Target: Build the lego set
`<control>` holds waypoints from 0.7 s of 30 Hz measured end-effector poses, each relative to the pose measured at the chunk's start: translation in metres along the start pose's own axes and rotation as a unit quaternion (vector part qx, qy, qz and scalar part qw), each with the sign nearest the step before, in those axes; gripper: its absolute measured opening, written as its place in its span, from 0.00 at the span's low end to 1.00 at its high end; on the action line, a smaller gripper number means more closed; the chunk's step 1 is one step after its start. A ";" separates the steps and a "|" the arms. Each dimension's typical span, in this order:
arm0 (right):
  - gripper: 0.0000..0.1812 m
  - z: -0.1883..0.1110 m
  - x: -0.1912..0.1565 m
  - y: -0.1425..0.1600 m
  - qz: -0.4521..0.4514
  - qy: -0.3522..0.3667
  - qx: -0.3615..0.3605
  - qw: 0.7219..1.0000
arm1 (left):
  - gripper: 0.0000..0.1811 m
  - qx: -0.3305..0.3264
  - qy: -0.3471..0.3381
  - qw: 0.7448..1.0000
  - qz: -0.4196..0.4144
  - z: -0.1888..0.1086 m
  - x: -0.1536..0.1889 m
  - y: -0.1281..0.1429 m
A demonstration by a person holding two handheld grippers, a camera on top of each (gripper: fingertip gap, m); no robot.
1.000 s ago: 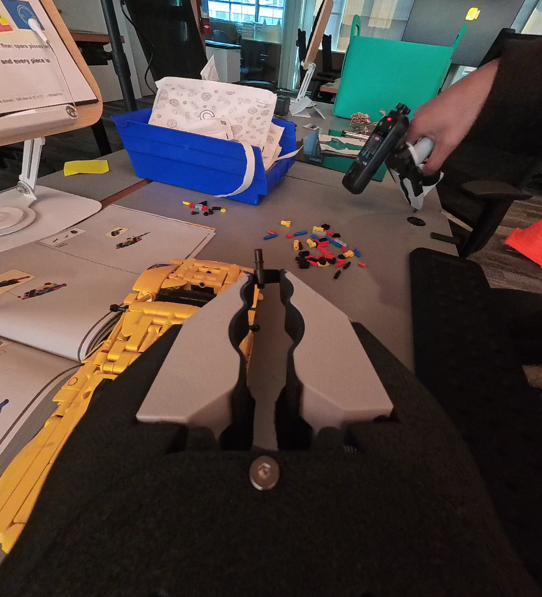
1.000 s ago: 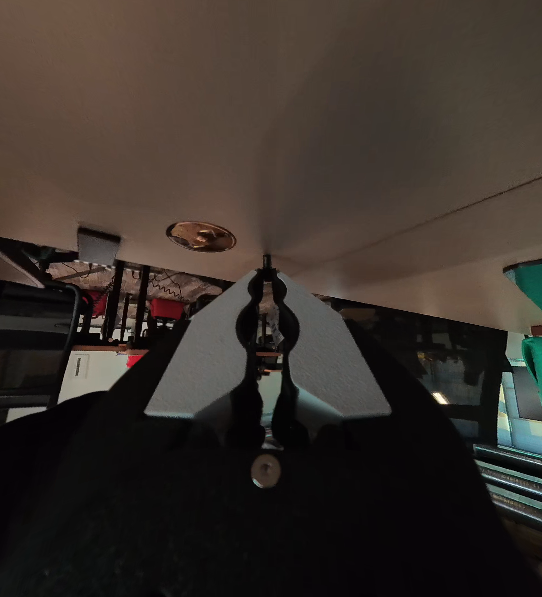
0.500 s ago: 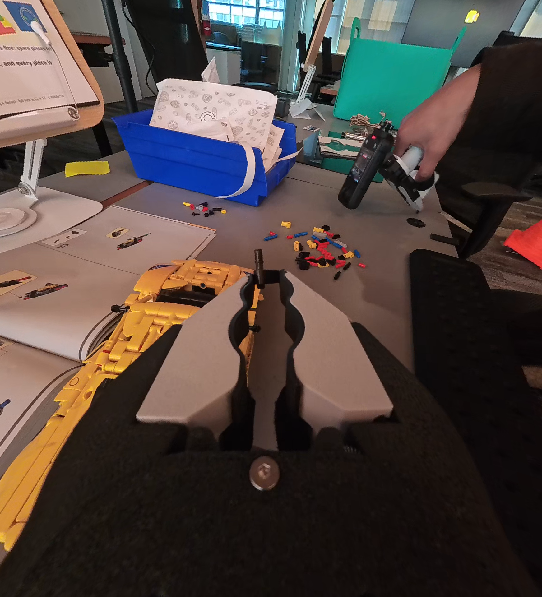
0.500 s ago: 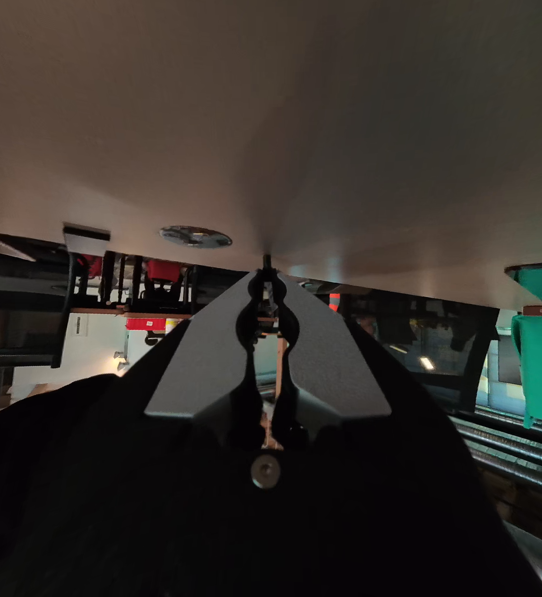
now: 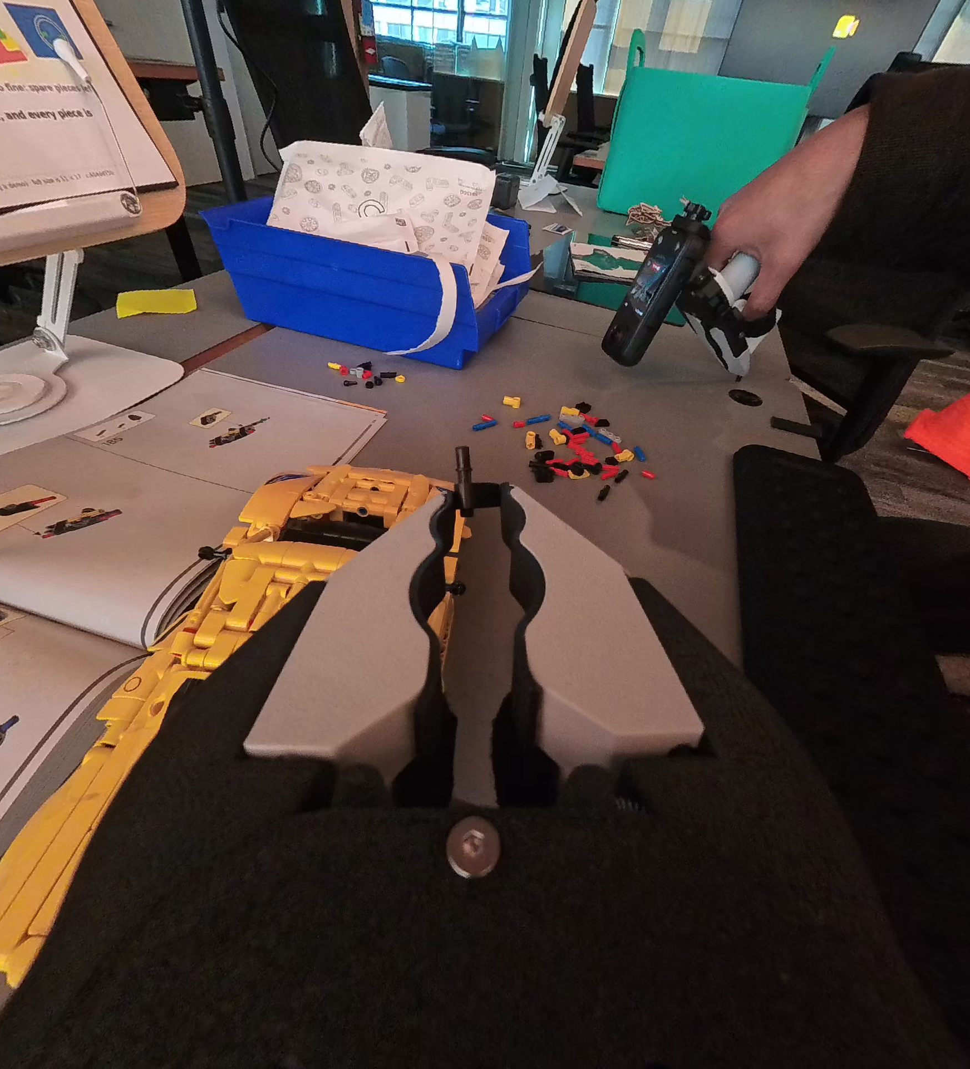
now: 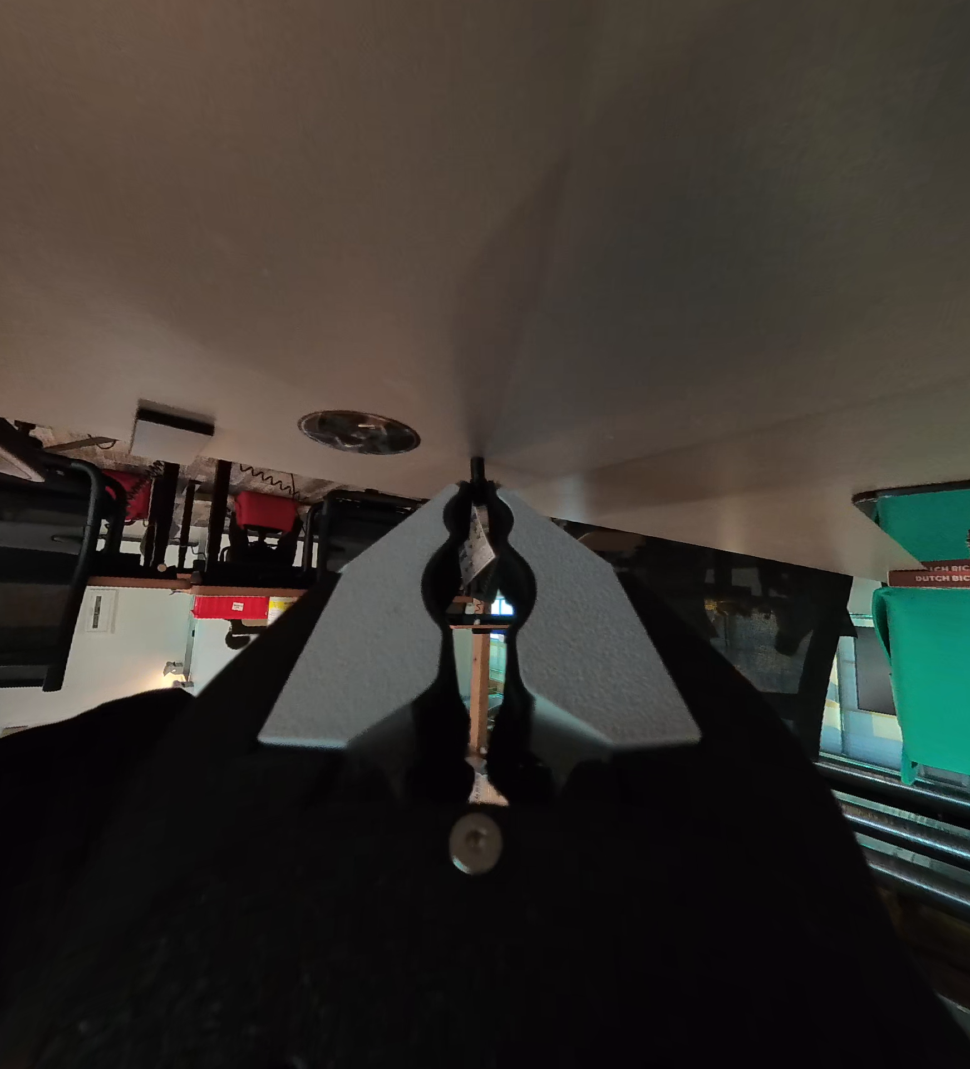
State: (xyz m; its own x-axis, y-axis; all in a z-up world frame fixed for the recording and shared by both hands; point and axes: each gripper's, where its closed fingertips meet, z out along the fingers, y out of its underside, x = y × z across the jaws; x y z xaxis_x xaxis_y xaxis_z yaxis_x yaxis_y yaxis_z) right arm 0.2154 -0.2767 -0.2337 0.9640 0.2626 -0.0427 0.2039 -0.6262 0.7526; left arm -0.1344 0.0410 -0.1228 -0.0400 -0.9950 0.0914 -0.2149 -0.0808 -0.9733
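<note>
Now the left gripper (image 5: pixel 478 491) is clamped on one black lego pin (image 5: pixel 463 471), with the yellow lego car (image 5: pixel 251 584) just to its left on two open instruction booklets (image 5: pixel 124 520) showing printed pictures. Ahead of it lie two groups of loose lego pieces (image 5: pixel 578 448); farther right, the right gripper (image 6: pixel 478 487) is closed on a small black piece (image 6: pixel 476 467), tip down near the grey table (image 5: pixel 673 520).

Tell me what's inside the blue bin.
The blue bin holds white patterned paper bags sticking up above its rim, one strip drooping over the front. Anything beneath them is hidden.

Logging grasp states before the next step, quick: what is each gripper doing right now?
Left gripper: closed on a small black connector piece.
Right gripper: closed on a small black pin, tip down against the grey table.
</note>
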 end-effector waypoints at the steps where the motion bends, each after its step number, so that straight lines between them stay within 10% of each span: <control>1: 0.02 0.000 0.000 0.000 -0.001 0.001 -0.001 1.000 | 0.08 0.000 0.000 1.000 0.000 0.000 0.000 0.000; 21: 0.05 0.002 0.000 -0.004 -0.002 0.006 0.023 1.000 | 0.08 0.001 0.000 1.000 0.000 0.000 0.000 0.000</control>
State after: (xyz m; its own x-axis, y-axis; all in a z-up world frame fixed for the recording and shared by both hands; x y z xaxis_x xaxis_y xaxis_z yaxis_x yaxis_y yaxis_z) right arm 0.2154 -0.2755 -0.2374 0.9609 0.2743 -0.0375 0.2161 -0.6586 0.7208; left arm -0.1345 0.0413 -0.1224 -0.0390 -0.9950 0.0916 -0.2128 -0.0813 -0.9737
